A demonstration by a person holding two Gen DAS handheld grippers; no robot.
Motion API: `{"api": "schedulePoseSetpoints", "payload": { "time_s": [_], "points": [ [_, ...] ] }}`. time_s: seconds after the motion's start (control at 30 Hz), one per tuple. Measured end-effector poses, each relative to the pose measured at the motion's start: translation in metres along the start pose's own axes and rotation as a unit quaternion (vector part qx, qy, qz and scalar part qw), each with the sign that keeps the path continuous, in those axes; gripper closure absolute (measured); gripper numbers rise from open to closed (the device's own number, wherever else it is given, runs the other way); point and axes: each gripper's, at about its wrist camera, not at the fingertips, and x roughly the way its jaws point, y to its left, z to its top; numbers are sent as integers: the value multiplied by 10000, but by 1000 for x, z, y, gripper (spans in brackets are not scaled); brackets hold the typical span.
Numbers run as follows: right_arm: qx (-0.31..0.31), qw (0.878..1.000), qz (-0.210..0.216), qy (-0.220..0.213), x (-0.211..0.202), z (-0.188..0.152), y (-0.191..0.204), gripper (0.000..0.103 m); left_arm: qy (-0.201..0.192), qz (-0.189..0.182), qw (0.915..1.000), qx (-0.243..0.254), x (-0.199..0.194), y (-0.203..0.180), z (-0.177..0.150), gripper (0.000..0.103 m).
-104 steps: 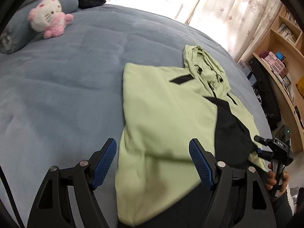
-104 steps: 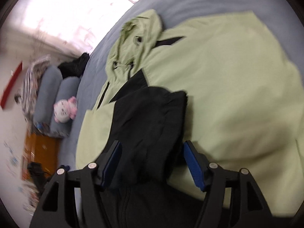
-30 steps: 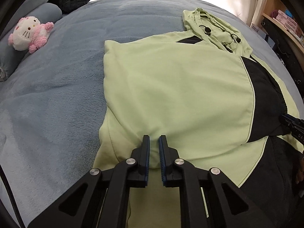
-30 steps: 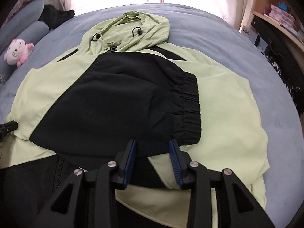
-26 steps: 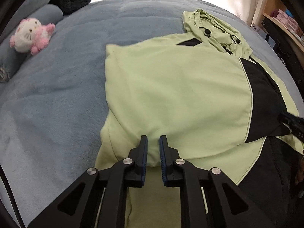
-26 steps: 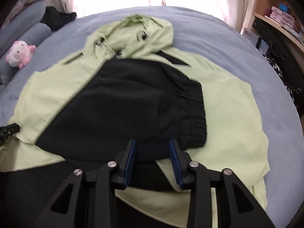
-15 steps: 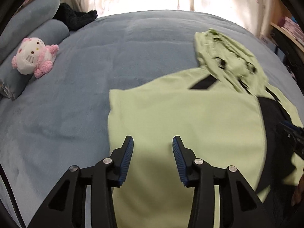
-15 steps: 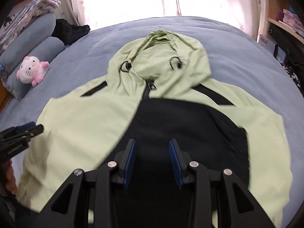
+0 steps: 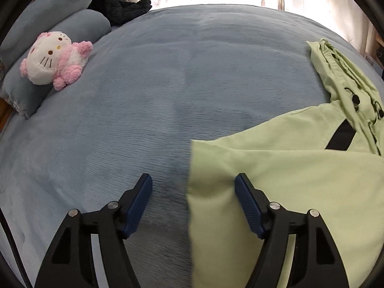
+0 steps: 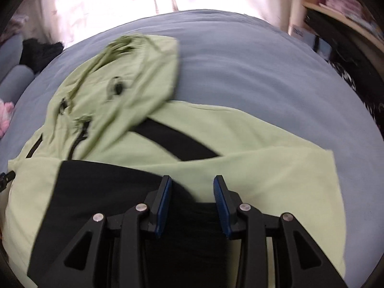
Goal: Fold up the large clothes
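My left gripper (image 9: 193, 200) is spread wide, empty, straddling the green jacket (image 9: 288, 180)'s left edge: the fold runs straight ahead between my fingers, cloth off to the right. My right gripper (image 10: 192, 192), half open and empty, hovers over the black panel (image 10: 100, 187), hood (image 10: 124, 72) ahead-left.

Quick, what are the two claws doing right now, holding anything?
Left claw: open, holding nothing, over the edge of the green jacket.
Right claw: open, holding nothing, above the jacket's black part.
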Motion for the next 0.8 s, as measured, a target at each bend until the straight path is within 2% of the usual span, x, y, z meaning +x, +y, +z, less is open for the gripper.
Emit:
{"api": "schedulePoseSetpoints", "payload": {
  "time_s": [0.13,0.3,0.47,0.8],
  "points": [
    [14,10000,-53,-26,-9,-6,-16,58,42,32,10000,-64,0,11,-1,31],
    [129,9998,-117,-9,-29,-15,-22,57,118,257,9994,-174,-19,22,-6,31],
    [181,9994,-180,-221,-71,-19,-24,56,-33,192,9995,-240,-66,35,-20,31],
    [380,9971,205,-627,-161,-39,-35,55,-459,-70,9987,-204,-173,36,-62,31]
  ]
}}
